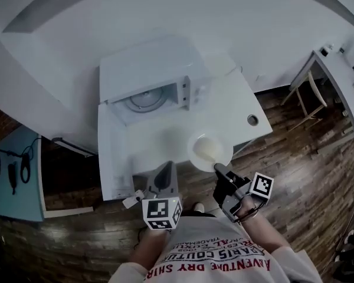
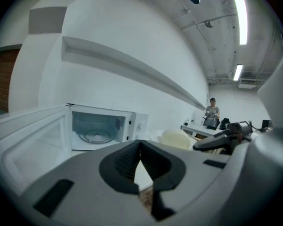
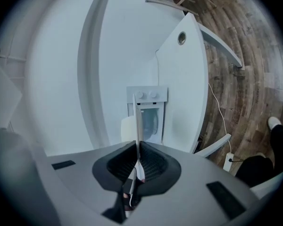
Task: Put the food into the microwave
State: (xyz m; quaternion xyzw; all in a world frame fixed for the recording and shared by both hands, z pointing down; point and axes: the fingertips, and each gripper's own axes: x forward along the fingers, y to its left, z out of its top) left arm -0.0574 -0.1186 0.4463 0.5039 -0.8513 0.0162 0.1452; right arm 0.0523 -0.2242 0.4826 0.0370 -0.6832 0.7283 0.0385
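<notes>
The white microwave (image 1: 150,84) stands on the white table (image 1: 236,111) with its door (image 1: 113,158) swung open to the left and its glass turntable (image 1: 141,101) bare. A white plate (image 1: 200,158) carrying pale food (image 1: 207,148) is held over the table's front edge. My right gripper (image 1: 218,168) is shut on the plate's near rim. In the right gripper view the plate (image 3: 137,117) shows edge-on between the jaws, in line with the microwave (image 3: 150,114). My left gripper (image 1: 168,165) is shut and holds nothing, just left of the plate. Its view shows the open microwave (image 2: 101,128) and the food (image 2: 177,139).
A wooden chair (image 1: 307,96) stands at the right by another desk. The table has a cable hole (image 1: 252,119) near its right end. A power strip (image 1: 133,200) lies on the wooden floor by my feet. A person (image 2: 211,112) stands far off at a desk.
</notes>
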